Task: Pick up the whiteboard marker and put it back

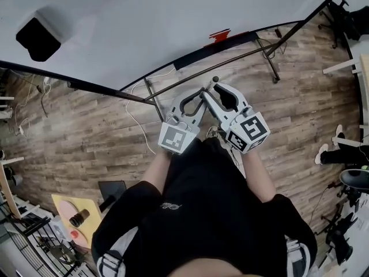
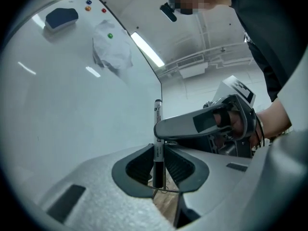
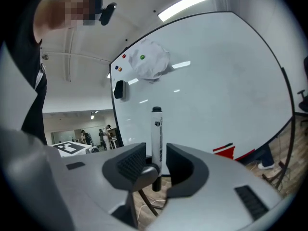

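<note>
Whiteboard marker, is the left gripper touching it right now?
Touching. In the left gripper view the left gripper has its jaws closed against the whiteboard marker, one on each side, with no gap showing.

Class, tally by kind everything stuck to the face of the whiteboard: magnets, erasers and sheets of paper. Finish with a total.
Magnets: 4
Eraser: 1
Paper sheet: 1
Total: 6
</note>
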`<state>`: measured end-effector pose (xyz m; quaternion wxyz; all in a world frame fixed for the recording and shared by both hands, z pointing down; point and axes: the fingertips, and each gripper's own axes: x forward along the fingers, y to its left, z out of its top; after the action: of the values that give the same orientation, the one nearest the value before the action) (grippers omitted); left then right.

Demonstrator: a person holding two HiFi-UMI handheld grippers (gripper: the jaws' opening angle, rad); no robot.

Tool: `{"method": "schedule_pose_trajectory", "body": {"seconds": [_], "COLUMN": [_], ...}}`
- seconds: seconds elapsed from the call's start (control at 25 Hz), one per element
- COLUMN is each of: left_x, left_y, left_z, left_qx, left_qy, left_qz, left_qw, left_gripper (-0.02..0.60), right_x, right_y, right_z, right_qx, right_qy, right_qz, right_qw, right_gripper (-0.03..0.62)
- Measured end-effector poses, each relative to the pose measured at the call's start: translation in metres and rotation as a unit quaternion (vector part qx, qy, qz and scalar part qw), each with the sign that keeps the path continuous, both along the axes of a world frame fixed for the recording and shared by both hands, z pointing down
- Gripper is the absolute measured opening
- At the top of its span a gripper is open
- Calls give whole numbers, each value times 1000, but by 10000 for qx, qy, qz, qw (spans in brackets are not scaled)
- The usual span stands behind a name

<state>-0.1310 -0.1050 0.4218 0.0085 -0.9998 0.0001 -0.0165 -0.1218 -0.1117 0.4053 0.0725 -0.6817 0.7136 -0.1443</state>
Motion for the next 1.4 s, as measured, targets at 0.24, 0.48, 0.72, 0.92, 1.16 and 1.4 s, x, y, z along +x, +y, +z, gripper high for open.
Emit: {"method": "schedule_pose_trajectory", "body": {"seconds": [0.24, 0.48, 0.72, 0.92, 1.16, 1.4], "left_x": [3, 13, 31, 63, 116, 160], "left_y": [10, 24, 52, 57, 76, 90], "left_z": [-1, 4, 17, 23, 32, 46], "left_qx": [-4, -119, -347, -123, -149, -373], "left_qy": [49, 123, -35, -238, -533, -739], "left_qz": [549, 1001, 1303, 1294, 745, -65], "left_qw": [9985, 9948, 9909, 9912, 9957, 9965], "left_gripper": [66, 66, 67, 67, 42, 8], "right_x": [2, 14, 40, 85, 145, 191], "right_y": [3, 19, 50, 74, 116, 134], "right_z": [-2, 5, 14, 16, 17, 24], "right_qx": [-133, -317, -485, -532, -763, -876], "right_qy": [166, 321, 353, 470, 1041, 1404], "right_qz": [504, 1142, 1645, 1954, 1899, 1315], "right_qw": [9985, 9924, 9846, 9782, 9733, 9774], "right_gripper": [71, 55, 54, 54, 54, 54]}}
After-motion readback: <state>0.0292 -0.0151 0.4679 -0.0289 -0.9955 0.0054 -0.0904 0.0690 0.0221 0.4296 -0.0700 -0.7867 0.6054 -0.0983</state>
